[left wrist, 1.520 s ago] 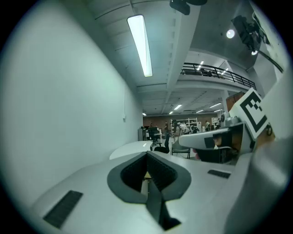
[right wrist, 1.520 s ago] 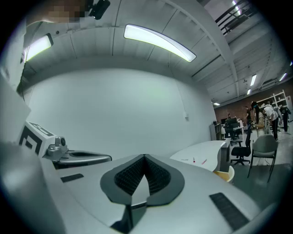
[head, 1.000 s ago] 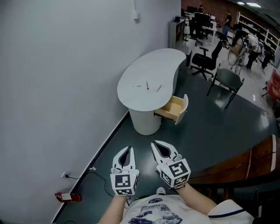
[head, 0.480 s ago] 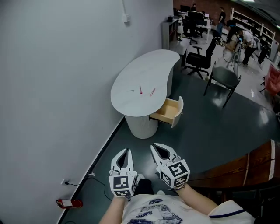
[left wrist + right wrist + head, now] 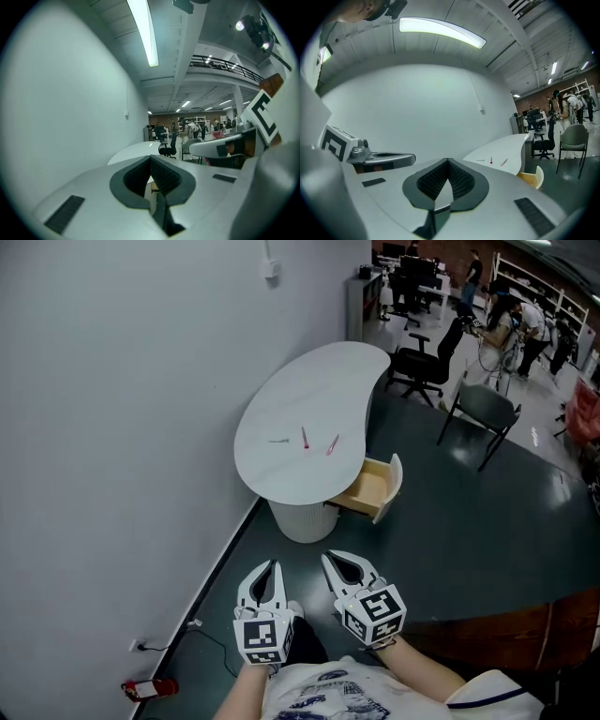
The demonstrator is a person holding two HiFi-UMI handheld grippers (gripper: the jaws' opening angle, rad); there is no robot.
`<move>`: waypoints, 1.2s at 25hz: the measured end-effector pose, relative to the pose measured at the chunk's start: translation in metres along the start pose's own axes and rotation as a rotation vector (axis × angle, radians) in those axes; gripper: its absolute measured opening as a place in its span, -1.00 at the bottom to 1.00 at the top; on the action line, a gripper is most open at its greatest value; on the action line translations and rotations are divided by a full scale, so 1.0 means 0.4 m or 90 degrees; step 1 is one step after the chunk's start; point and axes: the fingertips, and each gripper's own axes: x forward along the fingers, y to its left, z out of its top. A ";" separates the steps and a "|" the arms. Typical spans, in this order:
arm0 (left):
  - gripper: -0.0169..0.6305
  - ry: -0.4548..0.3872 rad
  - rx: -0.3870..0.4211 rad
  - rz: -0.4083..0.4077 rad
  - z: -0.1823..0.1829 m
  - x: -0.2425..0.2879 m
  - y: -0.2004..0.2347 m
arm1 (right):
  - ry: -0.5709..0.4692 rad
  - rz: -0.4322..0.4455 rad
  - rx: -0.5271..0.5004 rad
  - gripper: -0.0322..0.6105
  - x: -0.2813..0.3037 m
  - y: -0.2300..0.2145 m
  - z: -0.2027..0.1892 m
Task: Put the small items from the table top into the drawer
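Grey wall (image 5: 122,427) bounds the left side. Dark floor (image 5: 450,531) lies open on the right.
White curved table (image 5: 323,390) stands against the wall.
Wooden drawer (image 5: 367,489) is pulled open under the table's near right edge.
Left gripper (image 5: 273,565) and right gripper (image 5: 330,559): jaws pressed together, empty, well short of the table.
On the tabletop, set apart: thin grey item (image 5: 278,440), red item (image 5: 304,438), pink item (image 5: 332,444).

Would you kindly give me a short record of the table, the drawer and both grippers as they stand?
table: white, curved top, by the wall
on it: grey stick, red stick, pink stick
drawer: pulled open, nothing seen inside
left gripper: shut, empty, well short of the table
right gripper: shut, empty, well short of the table
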 end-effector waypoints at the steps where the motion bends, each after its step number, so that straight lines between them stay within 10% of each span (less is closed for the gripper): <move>1: -0.87 0.001 -0.001 -0.001 0.001 0.023 0.022 | 0.003 -0.003 0.002 -0.83 0.029 -0.008 0.002; 16: -0.87 -0.019 0.007 -0.071 0.126 0.367 0.342 | -0.013 -0.092 0.010 -0.83 0.448 -0.112 0.151; 30: -0.87 -0.017 -0.014 -0.147 0.130 0.522 0.419 | -0.005 -0.179 0.021 -0.83 0.562 -0.186 0.177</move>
